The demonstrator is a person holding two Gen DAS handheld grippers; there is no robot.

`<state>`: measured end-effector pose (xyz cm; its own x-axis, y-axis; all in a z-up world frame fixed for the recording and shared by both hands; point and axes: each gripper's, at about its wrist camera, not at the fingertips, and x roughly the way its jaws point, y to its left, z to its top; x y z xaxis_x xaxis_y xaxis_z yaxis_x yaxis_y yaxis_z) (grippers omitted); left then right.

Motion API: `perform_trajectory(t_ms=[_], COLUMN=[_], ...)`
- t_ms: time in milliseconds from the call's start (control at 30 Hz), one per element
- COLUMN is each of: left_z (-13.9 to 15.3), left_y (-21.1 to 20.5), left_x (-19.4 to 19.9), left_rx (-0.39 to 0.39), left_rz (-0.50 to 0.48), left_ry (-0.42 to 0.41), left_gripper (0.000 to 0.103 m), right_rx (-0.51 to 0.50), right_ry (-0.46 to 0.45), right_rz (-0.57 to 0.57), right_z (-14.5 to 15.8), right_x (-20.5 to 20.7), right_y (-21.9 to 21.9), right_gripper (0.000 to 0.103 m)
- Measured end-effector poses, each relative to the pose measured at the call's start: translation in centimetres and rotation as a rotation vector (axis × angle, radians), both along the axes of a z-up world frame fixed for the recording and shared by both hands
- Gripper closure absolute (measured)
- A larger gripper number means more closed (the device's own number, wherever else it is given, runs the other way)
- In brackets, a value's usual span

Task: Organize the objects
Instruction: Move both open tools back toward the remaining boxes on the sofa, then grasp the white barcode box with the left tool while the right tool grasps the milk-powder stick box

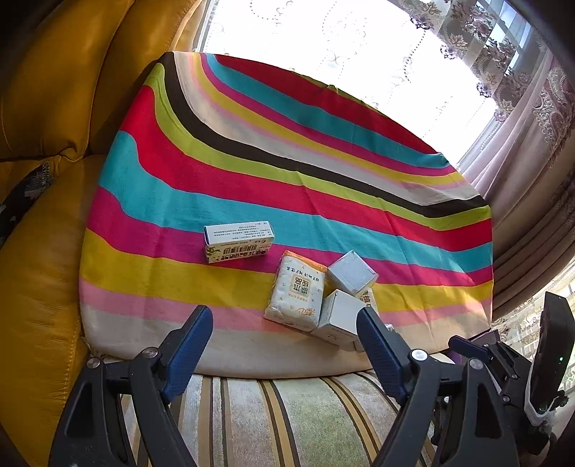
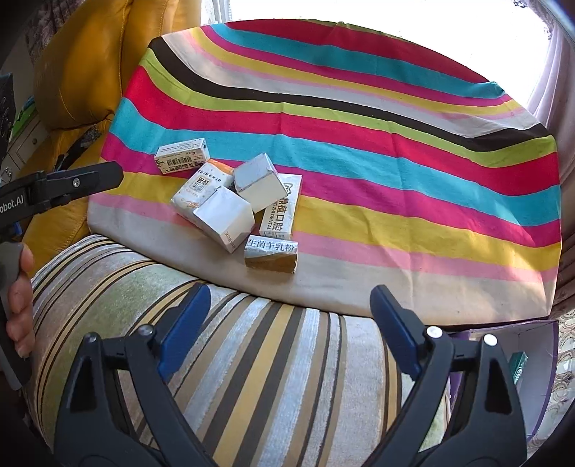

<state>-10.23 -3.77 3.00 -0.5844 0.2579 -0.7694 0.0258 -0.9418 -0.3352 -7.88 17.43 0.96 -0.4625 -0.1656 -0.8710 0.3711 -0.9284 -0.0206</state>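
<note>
Nothing sorted yet: the boxes [image 2: 230, 201] sit jumbled near the cloth's [image 2: 395, 172] front edge. Left gripper [image 1: 284, 345] and right gripper [image 2: 291, 323] gape wide, both empty.

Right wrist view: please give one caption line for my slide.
Open right claw above striped cushion, facing six small packages piled on a rainbow-striped cloth.

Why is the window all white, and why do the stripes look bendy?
Left wrist view: the window is blown out by daylight, and the fisheye lens curves the cloth stripes. Right wrist view: same white glare at the top, stripes bowed, and the boxes stay sharp.
</note>
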Motion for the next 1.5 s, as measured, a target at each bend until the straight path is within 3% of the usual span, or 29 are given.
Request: perform_trajectory(t_ms=[167,667,933,1100,1433,1467,1500], left_z=[-0.2,-1.9,-2.9,-4.3,-7.0,-7.2,-7.3], left_y=[-0.6,-1.5,-0.8,-0.4,0.0,0.0,0.0], left_x=[-1.3,-5.9,-8.7,-10.5,-12.8,-12.8,-12.8], left_rx=[-0.008,-0.022,-0.073,-0.084,-0.114,-0.119,-0.121], left_rz=[0.014,0.076,0.142,0.168,0.192,0.189,0.187], left_ry=[-0.019,-0.105,-0.104,-0.144,-0.222,-0.222,-0.224], left_gripper=[0.02,0.019,0.007,0.005,0.005,0.007,0.016], right_rx=[0.029,0.058,0.038,0.036,0.026,0.026,0.026], right_ry=[-0.034,-0.09,-0.117,-0.117,-0.142,-0.14,-0.139], right_rz=[0.007,0.003,-0.002,0.004,-0.006,-0.005,-0.005], right_z=[-1.3,-3.7,-4.7,-5.0,-5.9,-5.9,-5.9], right_x=[-1.5,-4.4,-5.3,-5.5,-6.1,-6.1,-6.1], right_y=[-1.1,-2.6,-2.4,-2.5,-2.2,-2.2,-2.2], right_gripper=[0.02,0.027,0.037,0.039,0.052,0.053,0.053])
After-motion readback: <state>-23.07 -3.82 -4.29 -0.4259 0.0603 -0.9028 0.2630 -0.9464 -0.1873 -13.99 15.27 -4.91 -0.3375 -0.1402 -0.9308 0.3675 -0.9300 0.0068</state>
